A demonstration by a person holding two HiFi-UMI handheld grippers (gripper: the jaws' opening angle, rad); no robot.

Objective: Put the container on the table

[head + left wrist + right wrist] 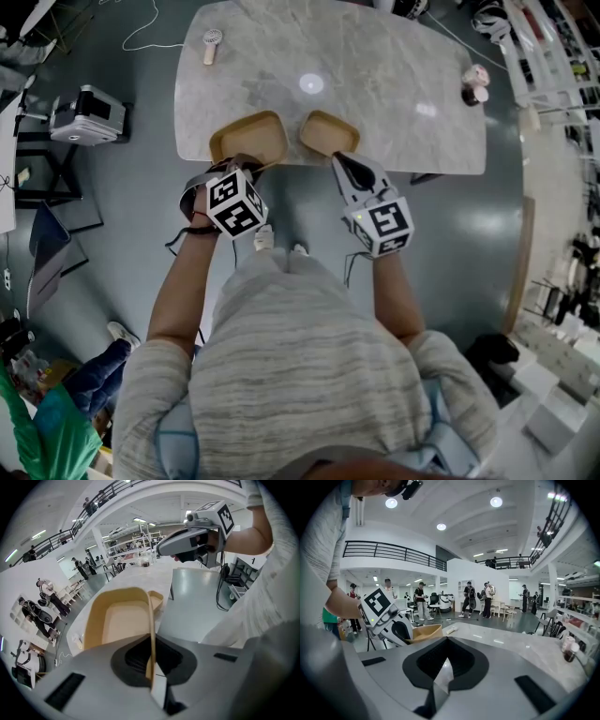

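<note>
Two tan containers sit at the near edge of the marble table [375, 66]. My left gripper [246, 167] is shut on the near rim of the left container [248, 136]. In the left gripper view that thin rim [151, 634] runs straight between the closed jaws of the left gripper [153, 677], and the tub [123, 620] lies ahead. The right container [328, 131] stands free beside it. My right gripper [345, 167] hovers just short of it, jaws together and empty. From the right gripper [440, 681] I see only the tabletop and the left gripper [393, 630].
A small white-headed tool [212, 44] lies at the table's far left corner, and a pink and white cup [475, 84] stands at its far right edge. A grey machine on a cart [86, 112] stands on the floor to the left. Several people stand in the hall.
</note>
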